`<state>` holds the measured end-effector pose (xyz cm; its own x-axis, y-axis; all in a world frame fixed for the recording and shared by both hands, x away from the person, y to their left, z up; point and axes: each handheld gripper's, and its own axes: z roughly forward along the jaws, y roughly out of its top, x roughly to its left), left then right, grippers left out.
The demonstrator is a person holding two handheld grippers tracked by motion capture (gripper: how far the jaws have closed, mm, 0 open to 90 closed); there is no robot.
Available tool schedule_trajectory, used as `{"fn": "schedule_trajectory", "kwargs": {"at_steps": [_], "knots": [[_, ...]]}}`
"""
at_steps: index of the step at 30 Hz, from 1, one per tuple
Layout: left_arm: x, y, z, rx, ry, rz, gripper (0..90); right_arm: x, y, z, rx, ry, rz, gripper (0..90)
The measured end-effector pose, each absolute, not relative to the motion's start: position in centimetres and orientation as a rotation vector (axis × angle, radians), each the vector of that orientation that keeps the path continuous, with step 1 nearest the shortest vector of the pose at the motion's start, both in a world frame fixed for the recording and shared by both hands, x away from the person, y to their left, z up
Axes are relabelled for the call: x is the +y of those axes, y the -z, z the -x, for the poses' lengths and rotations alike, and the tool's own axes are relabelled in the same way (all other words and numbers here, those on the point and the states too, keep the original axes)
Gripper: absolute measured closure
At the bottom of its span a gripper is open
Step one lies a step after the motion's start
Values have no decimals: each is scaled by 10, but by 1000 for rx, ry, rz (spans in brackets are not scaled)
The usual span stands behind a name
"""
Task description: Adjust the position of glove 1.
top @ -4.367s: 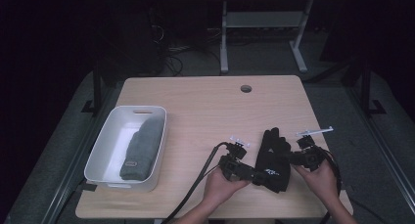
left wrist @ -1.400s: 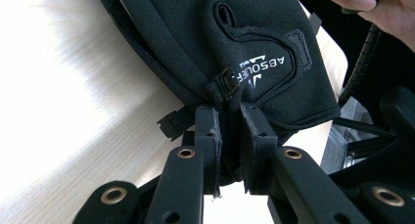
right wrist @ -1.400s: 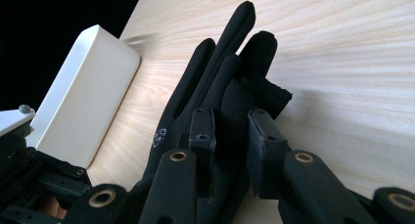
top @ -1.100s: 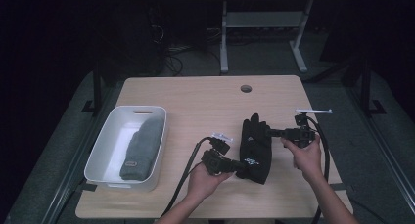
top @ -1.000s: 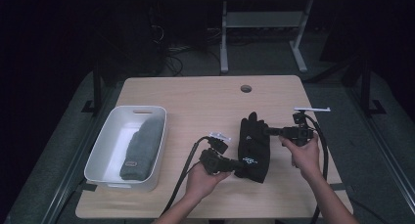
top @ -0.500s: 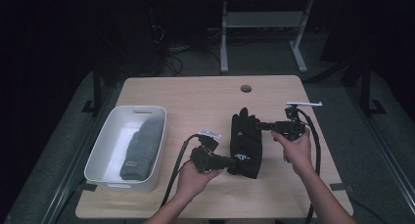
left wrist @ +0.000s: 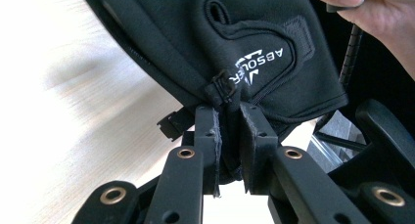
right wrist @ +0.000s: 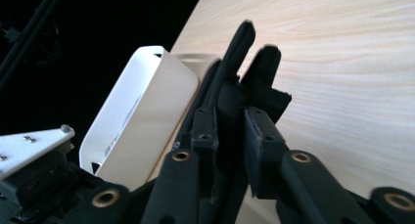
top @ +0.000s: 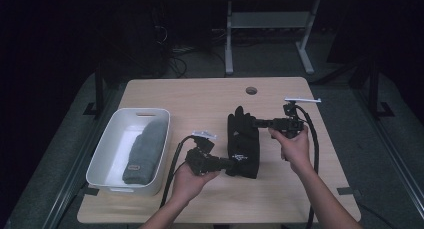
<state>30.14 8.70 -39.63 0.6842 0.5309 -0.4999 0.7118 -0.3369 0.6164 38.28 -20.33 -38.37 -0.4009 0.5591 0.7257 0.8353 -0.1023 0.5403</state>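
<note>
A black glove (top: 243, 144) with white lettering hangs stretched between my two grippers over the middle of the wooden table (top: 200, 96). My left gripper (top: 231, 164) is shut on the glove's cuff end, and in the left gripper view its jaws (left wrist: 229, 121) pinch the hem of the glove (left wrist: 254, 48). My right gripper (top: 255, 122) grips the finger end; its jaws have just been closing on it. In the right gripper view the glove's fingers (right wrist: 259, 72) stick out beyond that gripper (right wrist: 226, 121).
A white bin (top: 112, 149) stands at the table's left with a grey folded item (top: 145, 149) inside; its wall (right wrist: 142, 111) shows in the right gripper view. A round hole (top: 251, 90) lies near the table's far edge. Cables trail from both grippers.
Both hands have carried the glove to the left, towards the white bin, and lifted it slightly. The bin and its grey item have not moved.
</note>
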Motion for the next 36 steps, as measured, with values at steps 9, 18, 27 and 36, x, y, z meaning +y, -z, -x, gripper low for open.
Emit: {"fn": "schedule_trajectory", "kwargs": {"at_steps": [9, 18, 27, 36], "knots": [[90, 397, -300, 953, 236, -2049, 811, -193, 383, -387, -1948, 1469, 1532, 814], [103, 387, -302, 959, 208, -2054, 810, -182, 378, -391, -1955, 1495, 1514, 819], [115, 379, -302, 969, 187, -2044, 810, -170, 372, -396, -1928, 1511, 1485, 819], [127, 372, -302, 967, 182, -2030, 810, -159, 367, -400, -1901, 1523, 1470, 819]]}}
